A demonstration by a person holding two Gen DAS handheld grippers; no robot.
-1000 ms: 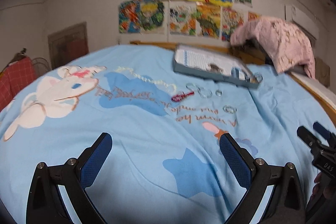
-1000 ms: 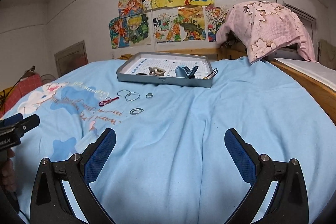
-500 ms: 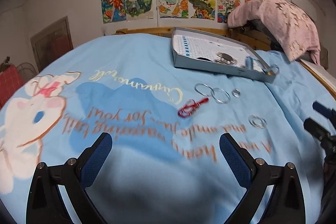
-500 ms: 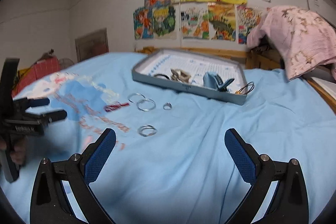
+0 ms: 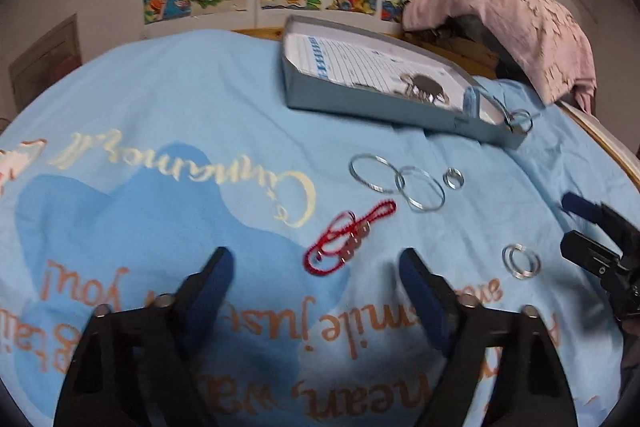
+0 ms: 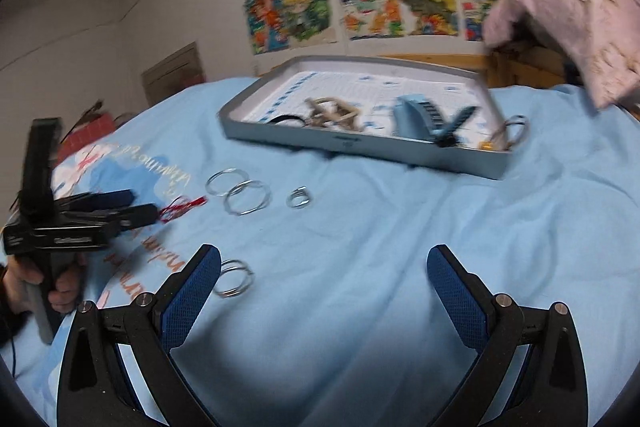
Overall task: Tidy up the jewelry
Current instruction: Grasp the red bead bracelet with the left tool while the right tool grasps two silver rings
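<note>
The left hand-held gripper [image 5: 316, 283] hovers with its blue-padded jaws spread and holding nothing; bare blue bedsheet [image 5: 168, 99] lies open to its left. Just ahead, between the fingertips, lies a red beaded bracelet [image 5: 348, 237], a thin looped cord. Beyond it, two thin silver bangles [image 5: 396, 182] overlap, with a small silver ring [image 5: 453, 178] beside them. Farther ahead sits a shallow grey tray [image 5: 360, 103], lined with printed paper and holding more pieces.

The right hand-held gripper [image 6: 324, 291] is also spread and holding nothing. A doubled silver ring [image 6: 234, 278] lies just beside its left fingertip, and smooth, lightly creased sheet stretches ahead and right.

The sheet carries upside-down orange script reading "smile just for you" and cream cursive, probably "Cinnamoroll".
</note>
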